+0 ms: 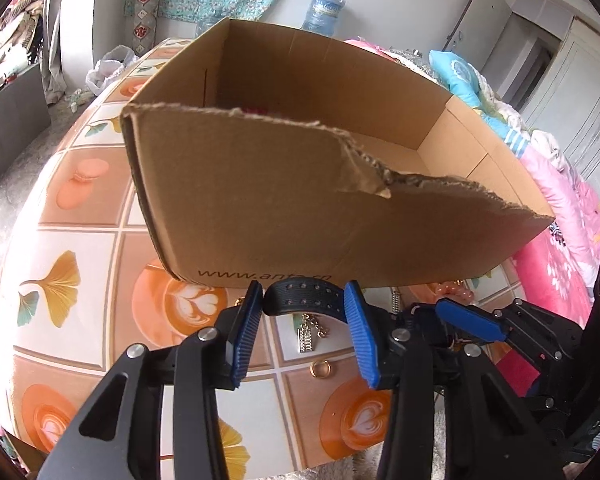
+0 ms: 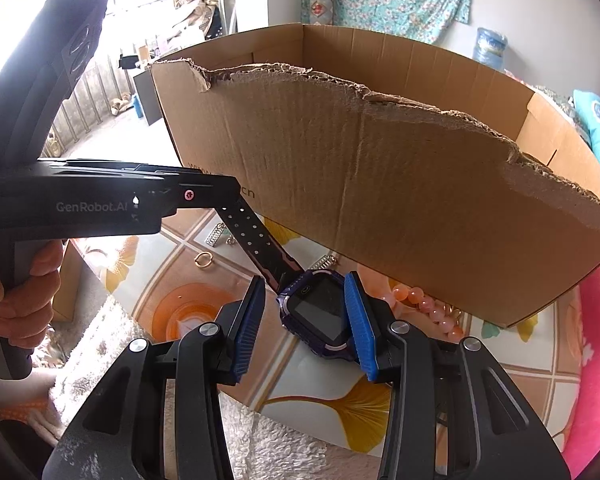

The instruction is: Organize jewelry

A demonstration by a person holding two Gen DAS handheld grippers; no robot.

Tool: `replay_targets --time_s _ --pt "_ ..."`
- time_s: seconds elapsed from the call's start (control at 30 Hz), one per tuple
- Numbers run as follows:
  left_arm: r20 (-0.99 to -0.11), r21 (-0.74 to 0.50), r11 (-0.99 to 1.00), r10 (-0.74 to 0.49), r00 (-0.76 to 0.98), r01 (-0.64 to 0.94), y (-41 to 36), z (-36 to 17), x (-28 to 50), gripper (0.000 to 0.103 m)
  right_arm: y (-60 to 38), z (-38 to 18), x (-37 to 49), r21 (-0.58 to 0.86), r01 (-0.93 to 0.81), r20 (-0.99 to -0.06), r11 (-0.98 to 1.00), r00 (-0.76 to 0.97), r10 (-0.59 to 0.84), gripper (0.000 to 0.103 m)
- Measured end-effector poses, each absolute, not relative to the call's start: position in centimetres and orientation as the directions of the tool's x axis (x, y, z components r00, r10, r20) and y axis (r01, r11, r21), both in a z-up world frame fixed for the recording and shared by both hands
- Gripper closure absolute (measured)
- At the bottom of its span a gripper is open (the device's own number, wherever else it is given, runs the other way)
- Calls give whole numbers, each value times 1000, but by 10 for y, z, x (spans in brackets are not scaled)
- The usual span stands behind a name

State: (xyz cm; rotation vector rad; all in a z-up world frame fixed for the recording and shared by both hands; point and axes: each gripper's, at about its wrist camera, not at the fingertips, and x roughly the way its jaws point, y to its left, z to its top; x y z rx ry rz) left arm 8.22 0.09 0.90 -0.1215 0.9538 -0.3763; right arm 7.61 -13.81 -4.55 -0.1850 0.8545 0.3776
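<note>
- cardboard box: the landmark, torn along its near wall, standing on the tabletop
- smartwatch: just in front of the box; stiff case, floppy perforated strap; probably light; best taken by the case sides
- right gripper: level, jaws partly open around the case, one pad touching; grip not certain
- left gripper: low before the box, jaws part-open astride the strap; seemingly unclamped
</note>
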Motion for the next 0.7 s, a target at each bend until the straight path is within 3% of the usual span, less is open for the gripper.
replay_targets --time_s 0.3,0.57,0.7 --pt "-779 -233 936 -342 526 264 -1 4 78 82 -144 -41 75 35 -393 -762 919 584 279 64" --pt "-776 -184 948 -301 555 258 -6 5 72 84 -194 -12 60 174 -312 -728 934 598 336 63" --pt "-776 -172 951 -291 560 256 -8 5 71 84 -226 -9 41 212 -229 -757 950 577 308 63"
